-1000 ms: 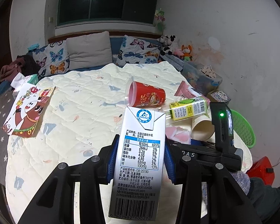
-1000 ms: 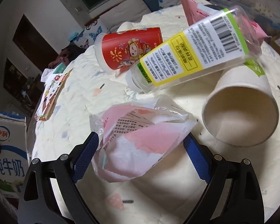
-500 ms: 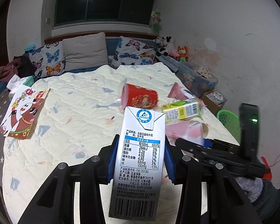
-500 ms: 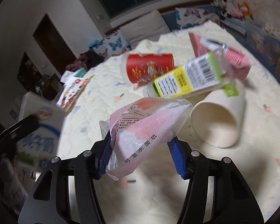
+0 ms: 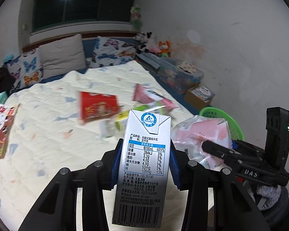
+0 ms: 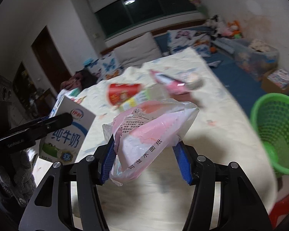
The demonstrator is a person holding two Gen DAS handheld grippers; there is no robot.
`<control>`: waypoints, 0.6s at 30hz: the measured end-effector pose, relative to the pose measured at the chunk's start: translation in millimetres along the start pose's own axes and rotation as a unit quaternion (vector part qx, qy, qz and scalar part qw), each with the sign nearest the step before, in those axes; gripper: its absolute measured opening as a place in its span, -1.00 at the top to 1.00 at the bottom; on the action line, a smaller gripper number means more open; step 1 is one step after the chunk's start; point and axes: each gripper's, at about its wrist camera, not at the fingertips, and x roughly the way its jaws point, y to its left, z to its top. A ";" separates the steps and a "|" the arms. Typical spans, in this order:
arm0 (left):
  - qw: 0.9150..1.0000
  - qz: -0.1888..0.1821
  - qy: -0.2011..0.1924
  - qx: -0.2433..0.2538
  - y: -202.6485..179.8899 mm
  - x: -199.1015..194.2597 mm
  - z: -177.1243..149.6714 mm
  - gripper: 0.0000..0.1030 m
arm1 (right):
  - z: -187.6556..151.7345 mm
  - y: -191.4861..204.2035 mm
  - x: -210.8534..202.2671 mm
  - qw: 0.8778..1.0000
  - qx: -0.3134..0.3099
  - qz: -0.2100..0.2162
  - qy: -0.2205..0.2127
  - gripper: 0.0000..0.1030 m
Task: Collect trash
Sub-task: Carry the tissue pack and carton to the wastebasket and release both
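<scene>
My left gripper (image 5: 145, 163) is shut on a white and blue milk carton (image 5: 142, 169), held upright above the bed; the carton also shows in the right wrist view (image 6: 67, 134). My right gripper (image 6: 145, 157) is shut on a crumpled pink and white tissue wrapper (image 6: 148, 130), lifted off the quilt; the wrapper also shows in the left wrist view (image 5: 202, 134). A green mesh basket (image 6: 275, 130) stands on the floor to the right of the bed. On the quilt lie a red paper cup (image 5: 98, 107), a yellow-labelled bottle (image 5: 123, 119) and a pink packet (image 5: 144, 96).
The bed has a cream quilt (image 5: 48, 134) with butterfly pillows (image 5: 27, 71) at the head. A picture book (image 5: 0, 130) lies at the left edge. Boxes and plush toys (image 5: 183, 77) line the right wall. A red object (image 6: 287, 202) sits on the floor near the basket.
My right gripper closed on the tissue wrapper, lifted it off the quilt and swung right toward the green basket. My left gripper kept hold of the milk carton and turned slightly right.
</scene>
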 end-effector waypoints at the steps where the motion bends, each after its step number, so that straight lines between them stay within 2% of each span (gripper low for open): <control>1: 1.000 -0.005 0.002 0.003 -6.0 3.2 1.7 0.18 | 0.2 -13.7 -6.0 1.000 0.007 -0.012 -0.004 -0.11; 8: 0.998 -0.043 0.023 0.035 -61.0 43.2 19.3 0.18 | -0.4 -95.7 -32.8 0.994 0.042 -0.098 -0.018 -0.11; 18: 0.993 -0.080 0.051 0.072 -128.7 93.7 40.3 0.18 | -9.2 -199.2 -48.7 0.977 0.085 -0.196 -0.002 -0.14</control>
